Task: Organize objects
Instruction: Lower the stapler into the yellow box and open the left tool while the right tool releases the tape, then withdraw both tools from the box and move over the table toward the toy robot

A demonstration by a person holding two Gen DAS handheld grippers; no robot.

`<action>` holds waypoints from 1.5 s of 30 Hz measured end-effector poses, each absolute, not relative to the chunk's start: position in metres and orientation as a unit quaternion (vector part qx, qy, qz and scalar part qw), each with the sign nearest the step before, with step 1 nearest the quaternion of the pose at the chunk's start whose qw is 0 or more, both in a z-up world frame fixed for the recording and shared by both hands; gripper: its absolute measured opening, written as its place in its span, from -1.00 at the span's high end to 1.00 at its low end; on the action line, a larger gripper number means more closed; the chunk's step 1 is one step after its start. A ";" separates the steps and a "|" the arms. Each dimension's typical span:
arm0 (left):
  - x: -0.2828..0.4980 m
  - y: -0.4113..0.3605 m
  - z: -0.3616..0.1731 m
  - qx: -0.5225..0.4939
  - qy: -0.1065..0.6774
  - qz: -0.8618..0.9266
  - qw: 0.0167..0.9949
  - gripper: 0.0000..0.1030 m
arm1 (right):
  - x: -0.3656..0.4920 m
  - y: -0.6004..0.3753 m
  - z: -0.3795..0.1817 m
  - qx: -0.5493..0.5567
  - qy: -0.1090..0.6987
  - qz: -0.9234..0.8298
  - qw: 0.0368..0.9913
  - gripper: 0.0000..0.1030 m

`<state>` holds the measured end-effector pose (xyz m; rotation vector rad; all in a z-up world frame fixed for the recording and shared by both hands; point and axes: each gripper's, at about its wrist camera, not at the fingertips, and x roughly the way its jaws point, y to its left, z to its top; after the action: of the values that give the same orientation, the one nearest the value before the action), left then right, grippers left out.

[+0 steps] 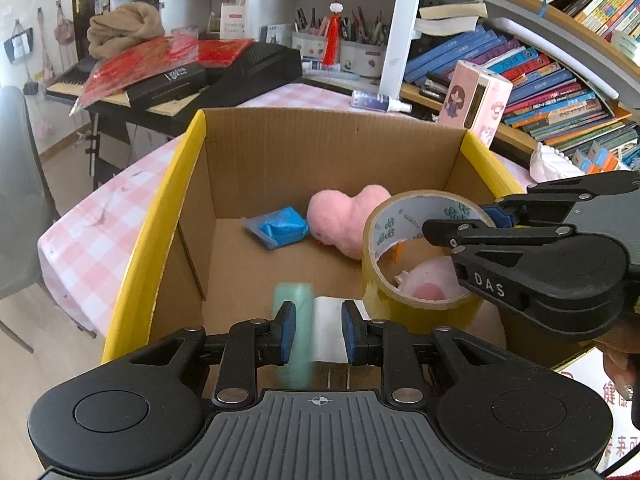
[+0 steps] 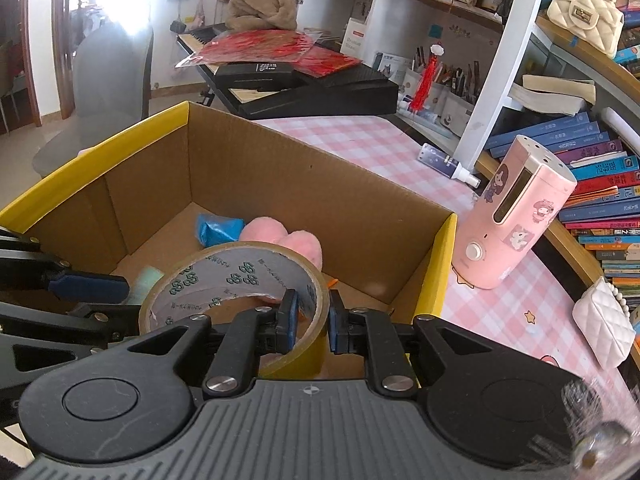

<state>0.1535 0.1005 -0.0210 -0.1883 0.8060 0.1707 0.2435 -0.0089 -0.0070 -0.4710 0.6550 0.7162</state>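
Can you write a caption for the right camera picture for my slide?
Right gripper holds a tape roll over the cardboard box.

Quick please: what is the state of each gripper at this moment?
Left gripper: open, a blurred green object between its fingers, not clamped.
Right gripper: shut on the tape roll wall.

bookshelves [image 2: 592, 184] right | keyboard [image 1: 168, 80] behind pink-checked table [image 2: 400, 152] | grey chair [image 2: 108, 80] | bright backlight

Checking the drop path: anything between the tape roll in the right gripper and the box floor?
Nothing visible blocks it. The tape roll in the right gripper hangs over the open cardboard box; the pink plush and blue packet lie farther back.
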 end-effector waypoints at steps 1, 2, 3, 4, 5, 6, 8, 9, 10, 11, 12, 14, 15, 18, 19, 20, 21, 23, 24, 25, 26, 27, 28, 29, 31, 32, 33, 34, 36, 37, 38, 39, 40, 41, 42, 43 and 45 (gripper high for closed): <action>0.152 0.100 -0.020 -0.092 0.387 0.082 0.914 0.55 | 0.243 -0.009 -0.007 -0.225 0.312 0.341 0.858 0.72; 0.151 0.101 -0.018 -0.091 0.384 0.083 0.915 0.51 | 0.243 -0.009 -0.007 -0.225 0.312 0.340 0.858 0.72; 0.149 0.100 -0.017 -0.090 0.380 0.083 0.917 0.49 | 0.243 -0.009 -0.007 -0.224 0.312 0.340 0.859 0.72; 0.147 0.100 -0.016 -0.090 0.375 0.083 0.919 0.48 | 0.243 -0.009 -0.007 -0.221 0.312 0.339 0.860 0.71; 0.145 0.100 -0.014 -0.089 0.371 0.083 0.921 0.41 | 0.243 -0.010 -0.007 -0.218 0.313 0.339 0.860 0.65; 0.143 0.100 -0.013 -0.089 0.367 0.084 0.922 0.32 | 0.243 -0.011 -0.006 -0.215 0.314 0.337 0.861 0.59; 0.138 0.101 -0.010 -0.087 0.356 0.087 0.926 0.22 | 0.241 -0.013 -0.004 -0.205 0.312 0.331 0.867 0.33; 0.135 0.101 -0.008 -0.086 0.352 0.091 0.928 0.16 | 0.240 -0.013 -0.002 -0.202 0.311 0.330 0.868 0.32; 0.133 0.101 -0.006 -0.086 0.349 0.092 0.929 0.13 | 0.239 -0.014 -0.001 -0.202 0.310 0.329 0.869 0.32; 0.130 0.102 -0.005 -0.087 0.345 0.093 0.930 0.12 | 0.237 -0.015 0.001 -0.201 0.308 0.328 0.870 0.28; 0.129 0.102 -0.003 -0.089 0.342 0.091 0.931 0.11 | 0.236 -0.015 0.003 -0.201 0.307 0.327 0.871 0.24; 0.124 0.101 0.000 -0.088 0.335 0.090 0.934 0.06 | 0.231 -0.017 0.007 -0.199 0.306 0.326 0.872 0.13; 0.122 0.100 0.001 -0.084 0.332 0.089 0.935 -0.03 | 0.229 -0.017 0.008 -0.198 0.307 0.325 0.872 0.12; 0.114 0.097 0.006 -0.071 0.315 0.089 0.942 -0.13 | 0.221 -0.020 0.012 -0.197 0.305 0.321 0.875 0.01; 0.111 0.097 0.008 -0.070 0.310 0.087 0.944 -0.14 | 0.218 -0.021 0.013 -0.195 0.304 0.320 0.876 -0.05; 0.108 0.097 0.010 -0.070 0.306 0.086 0.946 -0.17 | 0.215 -0.023 0.015 -0.193 0.303 0.317 0.878 -0.11; 0.106 0.097 0.011 -0.069 0.302 0.086 0.947 -0.20 | 0.212 -0.024 0.016 -0.191 0.303 0.314 0.879 -0.13; 0.100 0.098 0.013 -0.070 0.296 0.084 0.949 -0.25 | 0.206 -0.027 0.018 -0.187 0.301 0.310 0.883 -0.15; 0.098 0.098 0.014 -0.070 0.294 0.084 0.950 -0.26 | 0.203 -0.029 0.020 -0.184 0.300 0.307 0.884 -0.16; 0.095 0.099 0.015 -0.071 0.292 0.084 0.950 -0.27 | 0.200 -0.030 0.021 -0.182 0.300 0.304 0.886 -0.17; 0.092 0.099 0.015 -0.072 0.290 0.083 0.951 -0.27 | 0.197 -0.032 0.022 -0.180 0.298 0.302 0.887 -0.17; 0.090 0.100 0.016 -0.073 0.289 0.083 0.951 -0.27 | 0.194 -0.033 0.024 -0.179 0.297 0.300 0.889 -0.17; 0.087 0.101 0.016 -0.074 0.287 0.081 0.952 -0.27 | 0.189 -0.035 0.025 -0.176 0.296 0.296 0.891 -0.18; 0.084 0.101 0.016 -0.074 0.286 0.081 0.952 -0.28 | 0.186 -0.037 0.026 -0.173 0.296 0.294 0.892 -0.18; 0.079 0.101 0.017 -0.076 0.285 0.078 0.952 -0.28 | 0.179 -0.040 0.027 -0.169 0.297 0.288 0.895 -0.18; 0.076 0.101 0.017 -0.076 0.283 0.075 0.953 -0.28 | 0.176 -0.042 0.028 -0.168 0.297 0.285 0.896 -0.18; 0.073 0.101 0.017 -0.076 0.282 0.073 0.953 -0.29 | 0.173 -0.043 0.028 -0.166 0.297 0.281 0.897 -0.18; 0.070 0.100 0.017 -0.076 0.281 0.071 0.954 -0.29 | 0.169 -0.045 0.029 -0.164 0.296 0.277 0.899 -0.18; 0.063 0.099 0.017 -0.074 0.278 0.067 0.955 -0.31 | 0.161 -0.049 0.031 -0.157 0.294 0.268 0.904 -0.18; 0.058 0.099 0.018 -0.071 0.273 0.065 0.957 -0.33 | 0.156 -0.051 0.031 -0.154 0.292 0.263 0.906 -0.18; 0.055 0.099 0.019 -0.072 0.273 0.063 0.957 -0.38 | 0.151 -0.053 0.032 -0.151 0.290 0.258 0.909 -0.18; 0.052 0.099 0.019 -0.074 0.274 0.060 0.957 -0.38 | 0.147 -0.055 0.033 -0.149 0.288 0.253 0.911 -0.18; 0.048 0.099 0.019 -0.076 0.275 0.057 0.957 -0.38 | 0.141 -0.057 0.033 -0.146 0.286 0.247 0.914 -0.18; 0.044 0.099 0.018 -0.076 0.276 0.056 0.957 -0.38 | 0.137 -0.059 0.034 -0.144 0.284 0.242 0.917 -0.19; 0.041 0.099 0.018 -0.075 0.277 0.054 0.956 -0.38 | 0.132 -0.061 0.034 -0.141 0.283 0.236 0.919 -0.19; 0.038 0.099 0.018 -0.074 0.279 0.052 0.956 -0.38 | 0.128 -0.063 0.034 -0.137 0.283 0.230 0.921 -0.19; 0.031 0.099 0.017 -0.074 0.282 0.049 0.955 -0.38 | 0.119 -0.068 0.034 -0.127 0.287 0.219 0.924 -0.19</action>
<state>0.0307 0.0995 0.0170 -0.1505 0.5720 0.0990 0.1191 -0.0677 0.0339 -0.2611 0.5880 0.4491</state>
